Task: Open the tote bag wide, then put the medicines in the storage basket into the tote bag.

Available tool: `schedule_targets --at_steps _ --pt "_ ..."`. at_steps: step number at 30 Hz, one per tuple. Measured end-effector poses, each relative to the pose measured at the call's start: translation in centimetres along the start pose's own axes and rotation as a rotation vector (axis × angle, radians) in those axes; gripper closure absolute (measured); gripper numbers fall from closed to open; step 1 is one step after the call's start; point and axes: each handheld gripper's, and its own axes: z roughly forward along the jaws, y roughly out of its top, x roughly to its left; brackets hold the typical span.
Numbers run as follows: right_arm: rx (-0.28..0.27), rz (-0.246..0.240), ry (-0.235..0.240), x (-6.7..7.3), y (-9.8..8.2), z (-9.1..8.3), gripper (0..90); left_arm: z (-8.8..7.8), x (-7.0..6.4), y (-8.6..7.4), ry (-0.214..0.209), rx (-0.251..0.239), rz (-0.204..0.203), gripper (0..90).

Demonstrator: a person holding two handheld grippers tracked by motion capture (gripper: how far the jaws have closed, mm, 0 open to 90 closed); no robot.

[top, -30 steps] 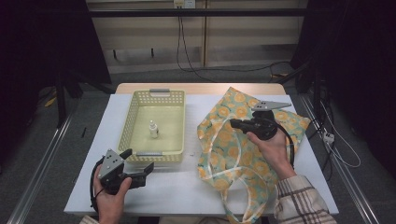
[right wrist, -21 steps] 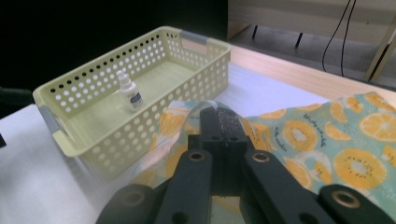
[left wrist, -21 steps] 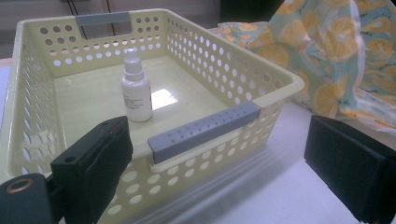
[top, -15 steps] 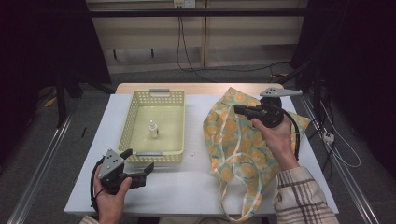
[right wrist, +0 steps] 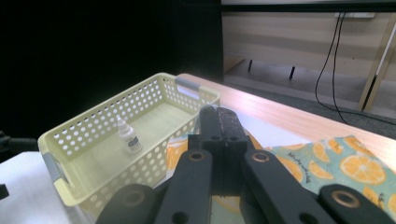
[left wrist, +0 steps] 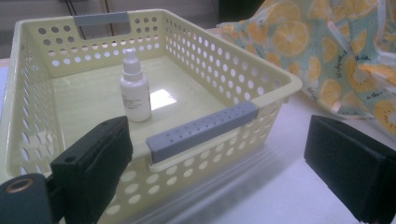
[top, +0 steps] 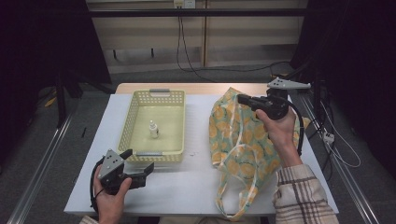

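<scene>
Lifted since a second ago, the right gripper [top: 243, 99] now stands higher and farther back, and the bag [top: 243, 144] of orange-slice print hangs taller under it, where earlier it lay spread flat on the table [top: 187, 186]. Nearest the person, the left gripper [top: 142, 169] has kept its place, its jaws wide apart and holding nothing, with the yellow basket [top: 135, 116] just ahead of them. A small white bottle [left wrist: 134, 93] stands upright inside that basket, beyond the near grey handle [left wrist: 203, 130]. Farther off, the right gripper's jaws are pressed together; they meet at the bag's top edge, and the cloth drops from there.
</scene>
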Motion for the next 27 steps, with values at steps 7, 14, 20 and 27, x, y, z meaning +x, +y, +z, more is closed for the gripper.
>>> schedule_targets --at_steps 7,14,20,27 --pt "-0.027 0.011 0.0 -0.4 0.5 0.1 90.0 -0.5 0.3 -0.2 0.007 -0.006 -0.016 7.2" --pt "-0.035 0.013 -0.008 -0.6 0.5 -0.4 90.0 -0.6 0.2 0.1 0.008 0.002 -0.02 7.9" --pt "-0.037 0.02 -0.012 -1.0 0.4 -0.9 90.0 -0.7 0.2 0.1 0.001 0.017 -0.015 8.5" --pt "-0.03 0.02 -0.013 -1.2 0.4 -0.7 90.0 -0.6 0.3 0.6 -0.02 0.041 -0.009 8.5"
